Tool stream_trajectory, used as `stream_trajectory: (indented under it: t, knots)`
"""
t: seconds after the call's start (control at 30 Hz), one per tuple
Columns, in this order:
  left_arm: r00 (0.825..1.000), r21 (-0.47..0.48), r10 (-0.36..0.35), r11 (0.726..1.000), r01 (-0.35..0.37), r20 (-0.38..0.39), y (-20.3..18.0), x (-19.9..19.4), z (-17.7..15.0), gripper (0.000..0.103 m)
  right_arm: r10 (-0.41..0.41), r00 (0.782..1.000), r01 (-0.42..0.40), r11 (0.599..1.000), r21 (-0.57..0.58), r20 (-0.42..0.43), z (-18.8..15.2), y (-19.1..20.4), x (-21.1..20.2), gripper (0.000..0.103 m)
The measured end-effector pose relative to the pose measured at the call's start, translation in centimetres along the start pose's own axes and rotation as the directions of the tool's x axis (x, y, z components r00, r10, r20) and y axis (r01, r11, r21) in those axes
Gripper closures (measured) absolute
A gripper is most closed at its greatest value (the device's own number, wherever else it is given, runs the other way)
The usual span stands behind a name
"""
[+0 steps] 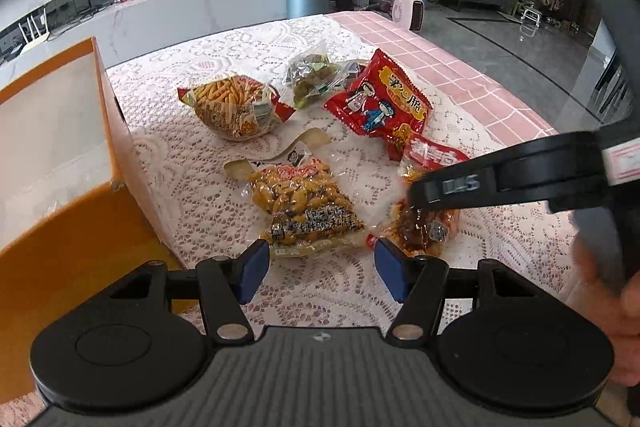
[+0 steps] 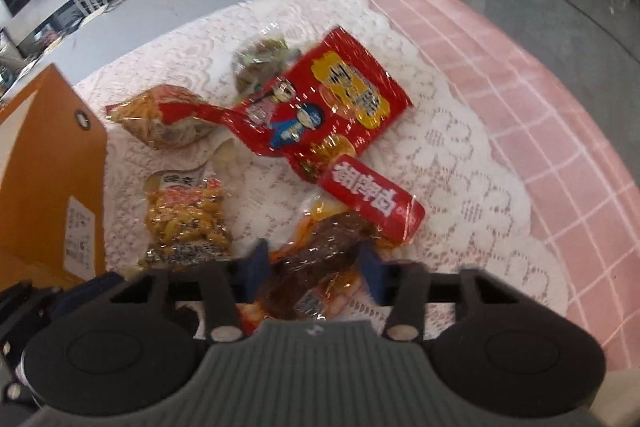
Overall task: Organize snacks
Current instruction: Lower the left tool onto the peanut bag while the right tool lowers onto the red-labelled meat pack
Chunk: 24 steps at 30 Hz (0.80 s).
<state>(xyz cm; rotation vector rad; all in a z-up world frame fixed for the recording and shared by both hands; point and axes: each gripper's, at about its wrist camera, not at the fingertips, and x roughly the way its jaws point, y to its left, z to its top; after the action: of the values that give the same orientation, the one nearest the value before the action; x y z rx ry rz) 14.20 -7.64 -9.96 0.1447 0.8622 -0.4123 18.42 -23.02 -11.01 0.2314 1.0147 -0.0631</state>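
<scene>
Right claw (image 2: 314, 267) pads straddle the braised meat packet (image 2: 316, 263) on the table (image 2: 460, 155), grip unclear; left claw (image 1: 320, 269) wide, empty. Beyond: peanut bag (image 1: 306, 207), handwritten label unreadable; red noodle-snack bag (image 1: 380, 103), cartoon kids; orange box (image 1: 60, 147) left.

All packets lay on the table (image 1: 460, 67). With the peanut packet (image 1: 306, 205) as reference: the box (image 1: 108, 99) stood to its left, the meat packet (image 1: 424, 227) lay right, and the stick-snack packet (image 1: 234, 107) lay behind.
</scene>
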Motion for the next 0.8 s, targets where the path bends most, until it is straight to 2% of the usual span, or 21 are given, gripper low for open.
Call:
stream_trajectory:
  t: [0.03, 0.07, 0.13, 0.23, 0.33, 0.37, 0.43, 0.5, 0.6, 0.67, 0.8]
  knots:
    - [1.000, 0.007, -0.002, 1.000, 0.002, 0.002, -0.1, -0.1, 0.1, 0.031, 0.005, 1.000, -0.005, 1.000, -0.010, 0.007, 0.0, -0.1, -0.5, 0.103]
    - [1.000, 0.009, -0.005, 1.000, 0.005, 0.001, -0.2, -0.1, 0.3, 0.031, -0.021, 1.000, 0.021, 0.999, -0.026, -0.010, 0.1, -0.3, -0.6, 0.103]
    - [1.000, 0.000, 0.002, 1.000, -0.002, -0.004, -0.4, -0.1, 0.7, 0.031, -0.021, 0.999, 0.020, 1.000, -0.015, -0.029, 0.2, -1.3, -0.7, 0.103]
    - [0.999, -0.046, 0.031, 0.998, -0.032, -0.018, -0.5, 0.5, 1.8, 0.031, 0.005, 0.997, 0.002, 0.995, 0.095, -0.077, 0.6, -3.4, -0.3, 0.103]
    - [0.997, -0.156, 0.068, 0.985, -0.075, -0.048, -0.1, 1.5, 3.1, 0.032, 0.021, 0.997, -0.009, 0.985, 0.170, -0.070, 0.6, -4.3, -0.4, 0.095]
    - [0.996, -0.199, 0.074, 0.976, -0.084, -0.057, 0.1, 1.8, 3.6, 0.032, 0.030, 0.997, -0.018, 0.982, 0.187, -0.064, 0.4, -4.4, -0.4, 0.084]
    - [0.993, -0.263, 0.094, 0.959, -0.111, -0.075, 0.1, 2.4, 4.5, 0.032, 0.033, 0.999, -0.024, 0.976, 0.215, -0.041, 0.3, -4.7, -0.5, 0.069]
    - [0.987, -0.279, 0.126, 0.949, -0.149, -0.100, -0.2, 3.2, 5.2, 0.032, 0.031, 0.999, -0.023, 0.974, 0.225, -0.030, 0.3, -4.7, -0.6, 0.069]
    - [0.980, -0.266, 0.133, 0.949, -0.169, -0.148, -0.5, 4.6, 5.8, 0.030, 0.061, 0.998, -0.051, 0.969, 0.240, -0.033, 0.4, -4.9, -0.2, 0.063]
    - [0.972, -0.255, 0.154, 0.947, -0.196, -0.176, -0.4, 5.5, 5.9, 0.022, 0.066, 0.997, -0.056, 0.966, 0.251, -0.028, 0.4, -5.1, 0.0, 0.061]
    - [0.965, -0.229, 0.178, 0.948, -0.221, -0.194, -0.2, 6.5, 5.8, 0.015, 0.083, 0.996, -0.071, 0.958, 0.279, -0.029, 0.3, -5.5, 0.3, 0.060]
